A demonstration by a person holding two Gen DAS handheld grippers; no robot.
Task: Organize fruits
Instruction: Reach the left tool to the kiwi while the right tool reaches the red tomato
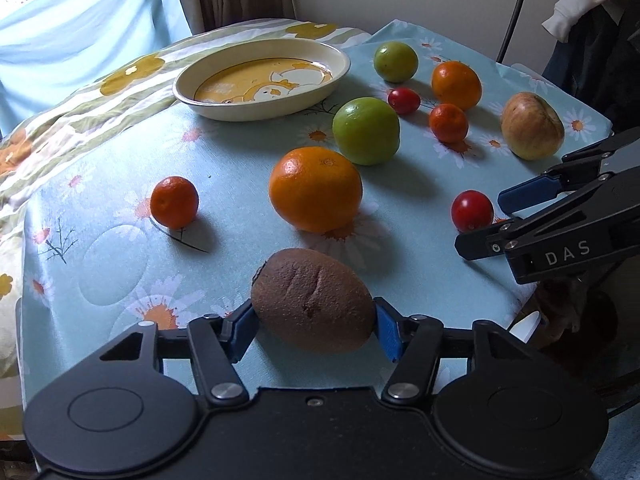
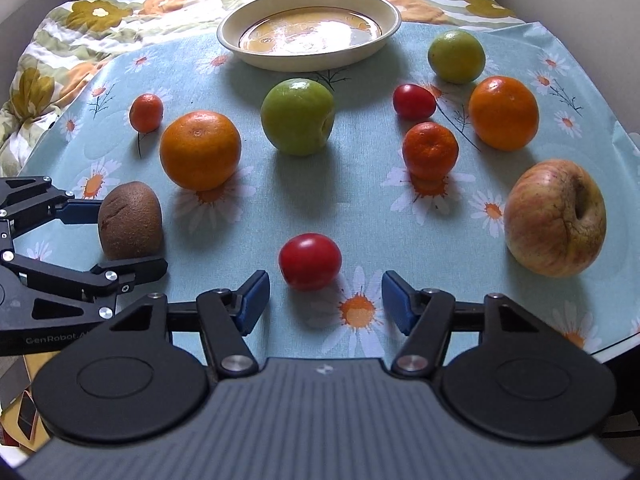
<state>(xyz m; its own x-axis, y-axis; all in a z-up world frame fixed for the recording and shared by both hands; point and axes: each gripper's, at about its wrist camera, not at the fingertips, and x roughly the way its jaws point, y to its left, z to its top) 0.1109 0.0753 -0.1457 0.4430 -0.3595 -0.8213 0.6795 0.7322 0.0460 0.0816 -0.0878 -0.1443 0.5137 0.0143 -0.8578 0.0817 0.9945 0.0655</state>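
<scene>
Left wrist view: the left tool point(image 1: 314, 322) pinches a brown kiwi point(image 1: 314, 300) between its blue pads, at the near edge of the counter point(image 1: 120, 264), well short of the empty cream dish point(image 1: 262, 78). Right wrist view: the right tool point(image 2: 325, 300) is spread wide, with a small red tomato point(image 2: 310, 261) just ahead of its tips. Oranges, green apples and mandarins lie between kiwi and dish.

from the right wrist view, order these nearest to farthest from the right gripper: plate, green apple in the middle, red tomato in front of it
1. Red tomato, just ahead of the open right gripper, slightly left of centre.
2. Green apple, mid-table, a little left of centre.
3. Plate, at the far edge of the table, empty.
</scene>
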